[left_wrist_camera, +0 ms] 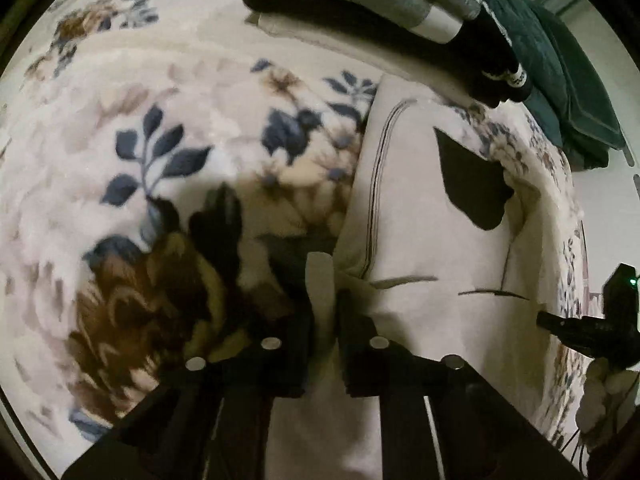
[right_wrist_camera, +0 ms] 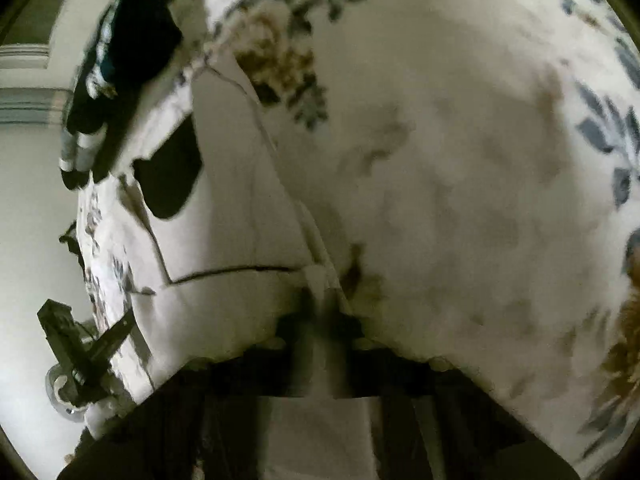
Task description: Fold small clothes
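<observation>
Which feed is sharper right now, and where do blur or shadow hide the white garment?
Left wrist view: sharper, the white garment shows crisp seams, but the floral blanket smears near the left claw, whose shadow darkens it. Right wrist view: motion-blurred throughout, and the right claw is a dark smudge on the garment's edge. Both views bend straight lines at the rim.
</observation>
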The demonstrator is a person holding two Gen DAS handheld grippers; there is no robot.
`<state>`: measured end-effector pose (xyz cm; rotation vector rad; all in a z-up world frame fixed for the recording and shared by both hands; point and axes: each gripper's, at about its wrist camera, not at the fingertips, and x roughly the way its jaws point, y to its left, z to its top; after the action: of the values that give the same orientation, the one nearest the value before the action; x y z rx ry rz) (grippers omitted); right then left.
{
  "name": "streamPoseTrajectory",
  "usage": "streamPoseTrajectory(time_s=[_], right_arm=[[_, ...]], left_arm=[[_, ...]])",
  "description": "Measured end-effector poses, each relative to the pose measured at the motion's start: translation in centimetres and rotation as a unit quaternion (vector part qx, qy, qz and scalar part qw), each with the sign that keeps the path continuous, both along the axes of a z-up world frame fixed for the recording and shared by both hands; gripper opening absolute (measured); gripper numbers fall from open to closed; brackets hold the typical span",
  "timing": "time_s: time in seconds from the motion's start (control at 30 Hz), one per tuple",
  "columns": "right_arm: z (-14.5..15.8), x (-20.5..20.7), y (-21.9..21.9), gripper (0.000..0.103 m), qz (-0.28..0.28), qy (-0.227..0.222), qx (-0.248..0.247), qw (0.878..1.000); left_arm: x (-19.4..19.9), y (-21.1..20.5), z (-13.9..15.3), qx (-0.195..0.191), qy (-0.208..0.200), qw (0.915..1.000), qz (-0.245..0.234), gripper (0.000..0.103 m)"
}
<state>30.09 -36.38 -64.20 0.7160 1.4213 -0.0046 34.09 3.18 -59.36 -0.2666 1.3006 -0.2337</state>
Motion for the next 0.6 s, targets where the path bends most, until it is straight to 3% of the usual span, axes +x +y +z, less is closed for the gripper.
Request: streamPoseTrajectory(time_s=[0.1, 0.23, 0.27, 0.33, 0.37, 0.4, 0.47, 0.6], right_arm=[[0.4, -0.4, -0.9, 0.003, -0.038, 0.002, -0.050, 0.998], [-0.7, 0.0, -1.5, 0.003, -0.034, 0.032, -0.023, 0.999], [-0.7, 0.4, -1.6, 0.005, -0.027, 0.042, -0.015, 0.999], [-0.1, 1.5, -2.1, 0.020, -0.024, 0.048, -0.021, 0.998], [0.7, 2.4, -2.7, 0.040, -0.029, 0.034, -0.022, 0.999], [1.3, 3.7, -3.2, 0.058, -0.031, 0.017, -0.013, 0.999], [1.8, 6.3, -3.4, 0.060, -0.023, -0.001, -0.011, 1.000], [1.4, 13.7, -2.3, 0.060, 0.038, -0.020, -0.026, 0.999]], left_arm=[[0.7, 0.6, -0.4, -0.004, 0.015, 0.9999, 0.004, 0.009], [1.5, 0.9, 0.2, -0.012, 0.039, 0.9992, -0.002, 0.011], [1.9, 1.0, 0.8, -0.012, 0.039, 0.9992, -0.003, 0.012], [3.4, 1.0, 2.1, -0.008, 0.028, 0.9996, -0.003, 0.013], [4.6, 0.9, 2.6, -0.020, 0.019, 0.9996, -0.006, 0.022], [5.6, 0.7, 2.8, -0.030, 0.013, 0.9995, -0.007, 0.044], [8.0, -0.1, 3.0, -0.047, -0.007, 0.9988, -0.010, 0.060], [14.0, -4.0, 0.8, -0.020, -0.009, 0.9982, -0.056, 0.060]])
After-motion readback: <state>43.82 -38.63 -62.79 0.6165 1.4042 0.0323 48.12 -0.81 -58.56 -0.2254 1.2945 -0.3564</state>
